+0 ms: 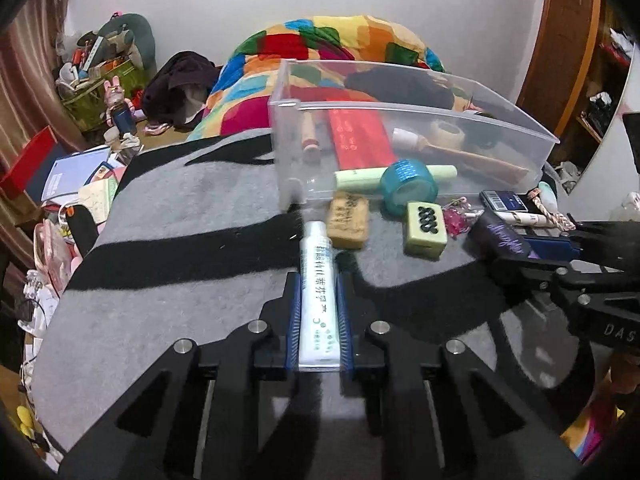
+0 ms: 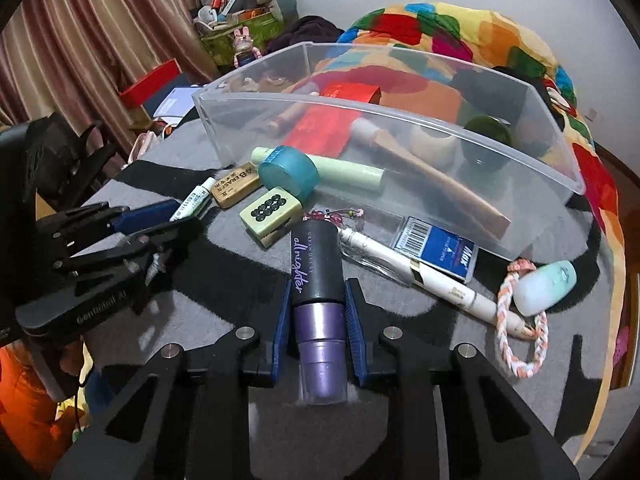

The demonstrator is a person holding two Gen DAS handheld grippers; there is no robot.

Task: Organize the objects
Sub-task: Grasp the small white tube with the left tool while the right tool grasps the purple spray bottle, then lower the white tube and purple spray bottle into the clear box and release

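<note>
Tube (image 1: 316, 292) of cream sits pinched between the left gripper (image 1: 318, 296) pads above the grey mat (image 1: 160, 280), short of the clear bin (image 1: 400, 120); lift it over the near wall before letting go. One tape roll (image 1: 408, 184), one eraser (image 1: 347, 220), one tile (image 1: 425, 229) wait outside.

From the right wrist, the right gripper (image 2: 318, 312) clamps one purple bottle (image 2: 318, 300) near one pen (image 2: 432, 276) and one blue box (image 2: 436, 254).

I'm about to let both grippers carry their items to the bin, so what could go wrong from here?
1. The left gripper pinches the soft white tube near its tail; it may sag or slip.
2. The right gripper holds the round purple bottle, which could twist out.
3. The teal tape roll and mahjong tile lie before the clear bin and may get bumped.
</note>
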